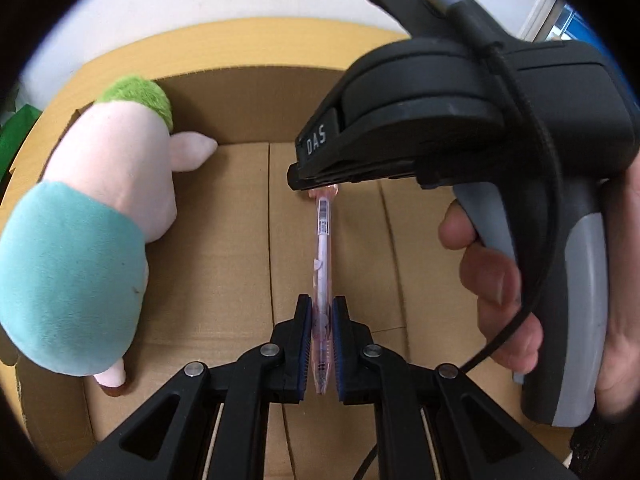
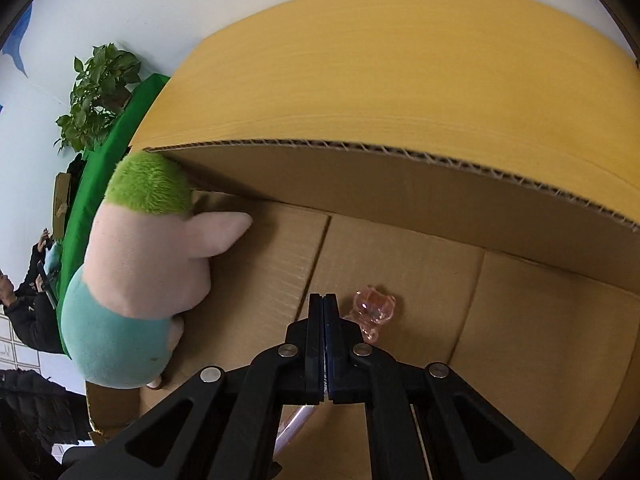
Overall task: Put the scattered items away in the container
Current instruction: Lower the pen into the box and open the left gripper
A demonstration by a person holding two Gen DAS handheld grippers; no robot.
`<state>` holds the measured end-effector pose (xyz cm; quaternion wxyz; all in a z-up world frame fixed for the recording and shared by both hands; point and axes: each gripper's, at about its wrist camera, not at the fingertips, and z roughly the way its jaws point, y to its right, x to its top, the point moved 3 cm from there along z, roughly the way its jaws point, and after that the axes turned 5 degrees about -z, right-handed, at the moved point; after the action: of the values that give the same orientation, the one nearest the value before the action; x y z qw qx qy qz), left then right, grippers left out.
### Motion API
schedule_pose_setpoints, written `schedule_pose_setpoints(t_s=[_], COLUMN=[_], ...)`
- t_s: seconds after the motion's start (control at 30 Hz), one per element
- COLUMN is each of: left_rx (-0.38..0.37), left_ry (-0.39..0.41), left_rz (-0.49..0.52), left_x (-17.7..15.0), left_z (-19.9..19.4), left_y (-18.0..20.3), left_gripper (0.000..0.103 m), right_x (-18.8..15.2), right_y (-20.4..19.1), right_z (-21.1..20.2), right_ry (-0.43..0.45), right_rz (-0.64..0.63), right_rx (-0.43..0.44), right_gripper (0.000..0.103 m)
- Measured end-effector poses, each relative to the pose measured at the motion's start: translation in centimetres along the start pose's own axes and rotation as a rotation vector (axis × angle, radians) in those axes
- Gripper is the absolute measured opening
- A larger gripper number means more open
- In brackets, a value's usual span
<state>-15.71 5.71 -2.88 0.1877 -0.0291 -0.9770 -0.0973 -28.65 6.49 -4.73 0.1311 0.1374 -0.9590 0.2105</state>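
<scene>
My left gripper (image 1: 322, 306) is shut on a clear pink pen (image 1: 323, 240) and holds it over the floor of an open cardboard box (image 1: 240, 240). The pen's pink charm end (image 2: 374, 308) shows under my right gripper (image 2: 324, 300), which is shut with nothing between its pads. The right gripper's body (image 1: 460, 120) hangs over the pen's far end in the left wrist view. A plush toy (image 1: 88, 232) with green hair, pink body and teal trousers lies inside the box at the left, also seen in the right wrist view (image 2: 140, 280).
The box's far flap (image 2: 400, 72) stands up behind the box floor (image 2: 520, 320). Left of the box are a green cloth (image 2: 104, 168), a potted plant (image 2: 96, 92) and people in dark jackets (image 2: 28, 308). A white wall is behind.
</scene>
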Motion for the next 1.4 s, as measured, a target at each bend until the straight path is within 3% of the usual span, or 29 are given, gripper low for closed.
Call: schedule_pose_setpoints(t_s=[0.2,0.33,0.57,0.7,0.8,0.87,0.93,1.03,1.2,1.27,1.4], left_rx=[0.002,0.015,0.039,0.012,0.021,0.037,0.039,0.062,0.104,0.126,0.119], left_ry=[-0.015,-0.001,-0.014,-0.009,0.014,0.046,0.080,0.163,0.360,0.445,0.551], left_rz=[-0.021,-0.047,-0.075,-0.107,-0.107,-0.091,-0.079,-0.042,0.049,0.074,0.086], left_x=[-1.3,-1.8,-3.0,-4.0,-4.8,-5.4,-6.0,-7.4,-9.2,-7.5,-7.4], left_z=[0.6,0.3,0.7,0.6,-0.1,-1.1,-2.4,-5.5,-11.3,-12.7,-15.0], left_y=[-0.3,-0.9,-1.9,-2.3,-2.5,-2.3,-2.2,-1.9,-2.9,-3.6,-2.4], left_gripper=[0.009,0.009,0.009,0.009,0.020,0.038,0.043,0.045,0.061,0.075,0.078], right_x=[-0.1,-0.7,-0.5,-0.6,-1.2,-1.7,-2.5,-4.5,-10.1,-13.0,-19.0], right_y=[1.2,1.4,0.7,0.5,1.0,1.5,2.0,1.3,-2.6,-4.8,-8.9], right_z=[-2.1,-1.9,0.2,0.1,-0.8,-1.9,-4.0,-8.0,-16.5,-19.4,-22.4], right_ry=[0.051,0.012,0.003,0.013,0.033,0.055,0.095,0.167,0.317,0.379,0.471], right_rz=[0.036,0.032,0.042,0.035,0.042,0.046,0.041,-0.006,-0.143,-0.203,-0.264], right_rx=[0.017,0.003,0.039,0.033,0.030,0.011,-0.022,-0.071,-0.172,-0.208,-0.268], right_gripper=[0.003,0.039,0.040,0.040,0.040,0.045,0.063,0.072,0.093,0.096,0.098])
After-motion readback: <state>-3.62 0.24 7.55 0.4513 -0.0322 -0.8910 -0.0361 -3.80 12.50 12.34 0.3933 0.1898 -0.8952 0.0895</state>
